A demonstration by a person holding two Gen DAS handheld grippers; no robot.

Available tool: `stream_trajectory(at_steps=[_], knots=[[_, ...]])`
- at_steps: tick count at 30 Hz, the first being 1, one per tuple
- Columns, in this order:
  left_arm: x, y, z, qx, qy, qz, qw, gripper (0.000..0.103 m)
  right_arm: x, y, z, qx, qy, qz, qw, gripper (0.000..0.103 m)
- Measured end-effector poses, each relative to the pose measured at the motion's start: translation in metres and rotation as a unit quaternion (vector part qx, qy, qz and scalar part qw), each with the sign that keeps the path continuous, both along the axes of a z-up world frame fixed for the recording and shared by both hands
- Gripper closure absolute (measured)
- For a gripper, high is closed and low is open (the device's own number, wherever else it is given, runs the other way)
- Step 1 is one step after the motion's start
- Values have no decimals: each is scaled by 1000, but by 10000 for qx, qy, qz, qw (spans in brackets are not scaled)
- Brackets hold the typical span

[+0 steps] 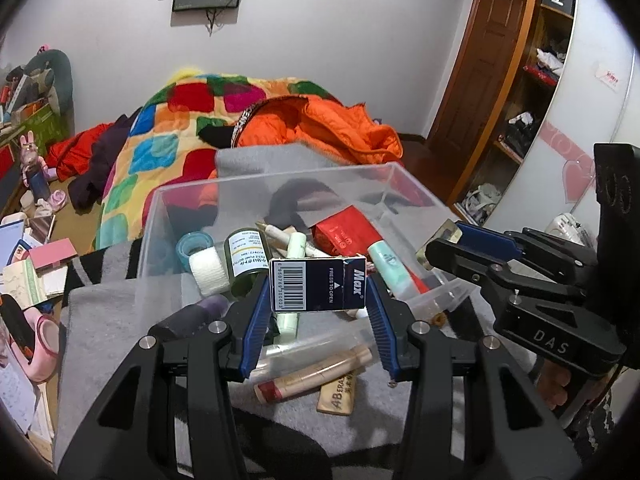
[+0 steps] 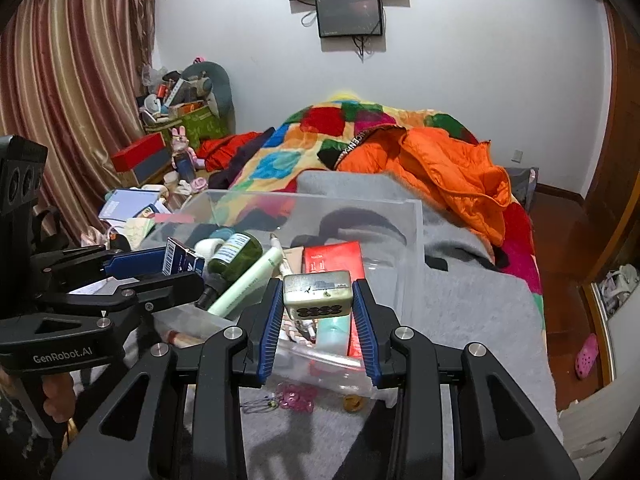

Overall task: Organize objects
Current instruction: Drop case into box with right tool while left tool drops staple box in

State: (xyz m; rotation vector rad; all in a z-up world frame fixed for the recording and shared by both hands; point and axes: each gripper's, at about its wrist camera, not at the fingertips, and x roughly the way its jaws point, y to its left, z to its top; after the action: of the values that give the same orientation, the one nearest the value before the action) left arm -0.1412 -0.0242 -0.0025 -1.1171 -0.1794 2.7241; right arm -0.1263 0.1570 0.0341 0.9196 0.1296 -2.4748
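Left tool point(image 1: 318, 300) clamps staple box point(image 1: 318, 285) above bin point(image 1: 280, 184).

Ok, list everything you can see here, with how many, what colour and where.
Max box: one, dark blue, in left gripper above the bin.
Tile: one, cream, in right gripper.
Bin: one, clear, on grey blanket.
Bottle: one, dark green, in bin.
Red packet: one, in bin.
Tape rolls: two, white and blue, in bin.
Tubes: several, pale green, in bin.
Jacket: one, orange, on bed.
Quilt: one, multicoloured, on bed.
Left gripper: shut.
Right gripper: shut.
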Motion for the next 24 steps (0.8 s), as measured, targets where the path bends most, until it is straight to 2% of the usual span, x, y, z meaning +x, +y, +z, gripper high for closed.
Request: stream_trajectory(at_steps=[11, 20, 24], knots=[[-17, -5, -14, 121, -288, 38, 9995, 56, -12, -14, -13, 194, -157, 47, 9997, 71], [-14, -7, -13, 168, -280, 20, 9995, 56, -15, -18, -18, 226, -250, 83, 9994, 71], [-6, -5, -7, 48, -168, 39, 9998, 55, -14, -16, -16, 228, -240, 73, 9994, 68]])
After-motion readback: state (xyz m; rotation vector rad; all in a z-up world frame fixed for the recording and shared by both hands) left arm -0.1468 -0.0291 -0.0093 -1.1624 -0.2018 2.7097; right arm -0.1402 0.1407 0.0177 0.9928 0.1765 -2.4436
